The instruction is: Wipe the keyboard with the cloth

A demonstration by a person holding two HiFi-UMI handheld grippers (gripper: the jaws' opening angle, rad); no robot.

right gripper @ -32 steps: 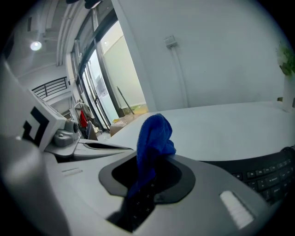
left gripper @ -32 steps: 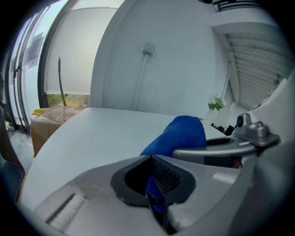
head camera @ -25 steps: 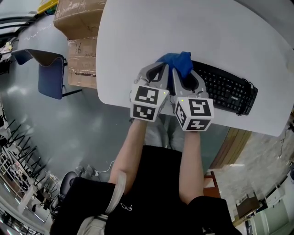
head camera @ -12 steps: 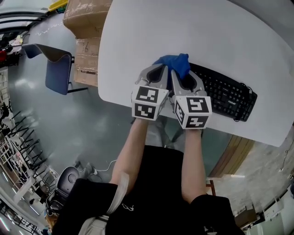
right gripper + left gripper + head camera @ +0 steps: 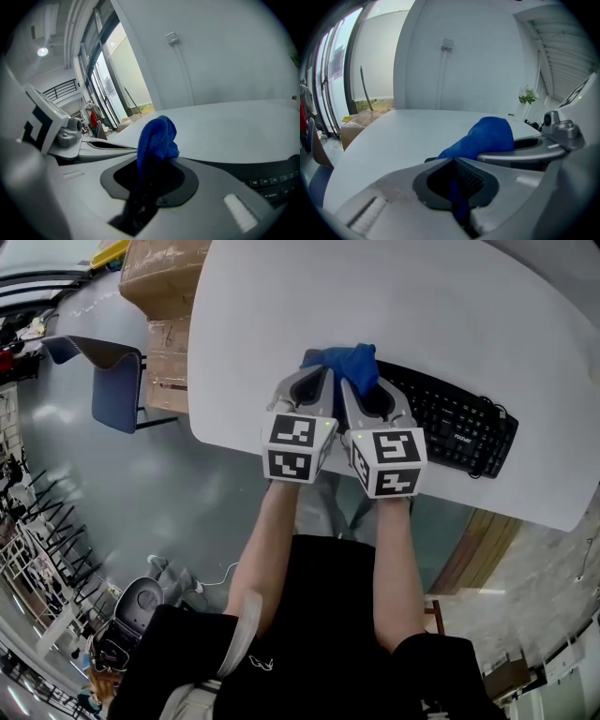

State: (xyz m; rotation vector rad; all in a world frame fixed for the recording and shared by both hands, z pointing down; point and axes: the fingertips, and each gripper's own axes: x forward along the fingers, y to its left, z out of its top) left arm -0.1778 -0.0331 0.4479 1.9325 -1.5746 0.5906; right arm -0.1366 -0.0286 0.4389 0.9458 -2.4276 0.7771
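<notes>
**Q:** Two grippers: contents?
**A:** Left gripper (image 5: pixel 457 190), jaws clamped on a fold of the blue cloth (image 5: pixel 342 360). Right gripper (image 5: pixel 143 187), likewise pinching it.
**Q:** Cloth's location?
**A:** Bunched at the left end of the black keyboard (image 5: pixel 450 423), on the white table (image 5: pixel 394 296).
**Q:** Progress?
**A:** Early, by my judgement. Most keys lay uncovered to the right, with wiping left to do.

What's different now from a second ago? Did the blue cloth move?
Hardly anything. The left gripper and right gripper still pinch the blue cloth at the left end of the keyboard on the white table. Only the head view shifted slightly.
</notes>
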